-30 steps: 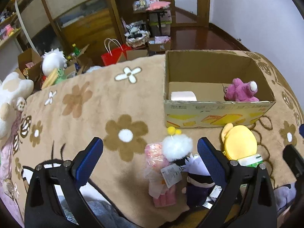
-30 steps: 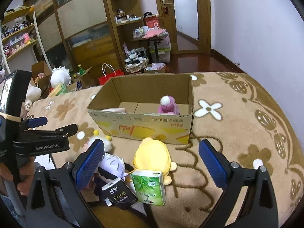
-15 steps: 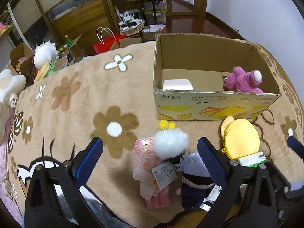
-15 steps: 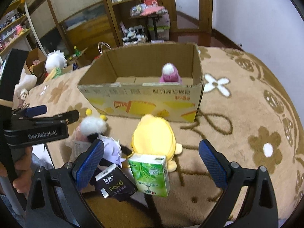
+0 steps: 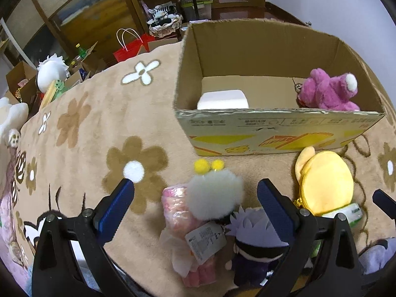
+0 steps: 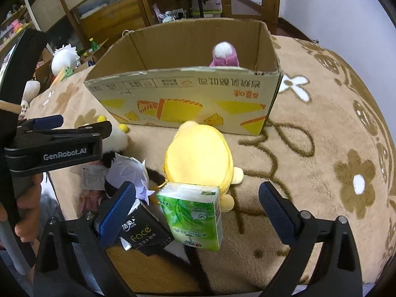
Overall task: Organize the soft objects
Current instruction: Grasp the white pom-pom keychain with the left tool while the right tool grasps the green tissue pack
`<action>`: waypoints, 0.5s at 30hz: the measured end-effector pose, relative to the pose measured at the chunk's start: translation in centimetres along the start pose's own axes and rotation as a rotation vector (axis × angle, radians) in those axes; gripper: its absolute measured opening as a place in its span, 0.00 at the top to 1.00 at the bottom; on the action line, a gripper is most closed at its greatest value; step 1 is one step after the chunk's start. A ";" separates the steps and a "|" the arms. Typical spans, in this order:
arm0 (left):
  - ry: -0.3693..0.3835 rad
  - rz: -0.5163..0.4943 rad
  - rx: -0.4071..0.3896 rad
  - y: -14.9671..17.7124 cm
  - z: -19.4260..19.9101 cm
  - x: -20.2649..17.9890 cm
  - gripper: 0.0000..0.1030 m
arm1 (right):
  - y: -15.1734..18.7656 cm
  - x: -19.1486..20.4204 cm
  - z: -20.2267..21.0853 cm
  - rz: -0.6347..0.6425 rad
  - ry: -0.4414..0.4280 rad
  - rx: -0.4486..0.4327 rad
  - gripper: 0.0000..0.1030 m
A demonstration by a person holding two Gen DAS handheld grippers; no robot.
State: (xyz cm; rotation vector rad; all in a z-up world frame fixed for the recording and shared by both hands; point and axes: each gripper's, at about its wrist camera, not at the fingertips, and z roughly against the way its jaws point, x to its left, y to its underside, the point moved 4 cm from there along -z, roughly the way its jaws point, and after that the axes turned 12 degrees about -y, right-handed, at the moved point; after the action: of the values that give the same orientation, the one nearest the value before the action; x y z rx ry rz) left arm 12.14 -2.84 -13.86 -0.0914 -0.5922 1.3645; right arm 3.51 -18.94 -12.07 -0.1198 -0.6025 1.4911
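Note:
An open cardboard box point(image 5: 277, 128) point(image 6: 188, 96) stands on the flowered blanket. It holds a purple plush bear point(image 5: 326, 91) point(image 6: 224, 54) and a white block point(image 5: 222, 99). My left gripper point(image 5: 195, 195) is open above a white fluffy toy point(image 5: 214, 195), a pink packet point(image 5: 175, 212) and a purple-haired doll point(image 5: 257, 237). My right gripper point(image 6: 198, 205) is open over a green tissue pack point(image 6: 195, 217), in front of a yellow plush point(image 6: 200, 156) point(image 5: 324, 183). A black tissue pack point(image 6: 141, 235) lies to its left.
The tan flowered blanket point(image 5: 99, 133) point(image 6: 334, 128) covers the surface and drops off at the far edge. Beyond it are a red bag point(image 5: 131, 47), boxes with a white plush point(image 5: 52, 69), shelves and a doorway. The left gripper shows in the right wrist view point(image 6: 61, 143).
Both grippers have moved forward and down toward the toys and the box. The box and toys look larger. Nothing was picked up.

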 end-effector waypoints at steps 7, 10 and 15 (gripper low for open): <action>-0.011 -0.012 0.032 0.1 -1.6 -0.8 0.04 | 0.3 -0.5 -1.3 -0.020 -0.006 0.058 0.04; -0.001 -0.014 0.057 0.3 -2.3 -1.0 0.04 | 0.6 -0.3 -1.8 -0.016 -0.012 0.089 0.08; 0.018 -0.002 0.092 0.6 -3.1 -1.2 0.11 | 1.2 -0.2 -2.7 -0.014 -0.012 0.146 0.36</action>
State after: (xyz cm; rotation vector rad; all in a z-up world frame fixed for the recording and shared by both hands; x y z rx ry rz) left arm 12.92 -2.98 -17.18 -0.0284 -0.5133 1.3860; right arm 3.63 -18.22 -14.97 0.0068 -0.5010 1.5178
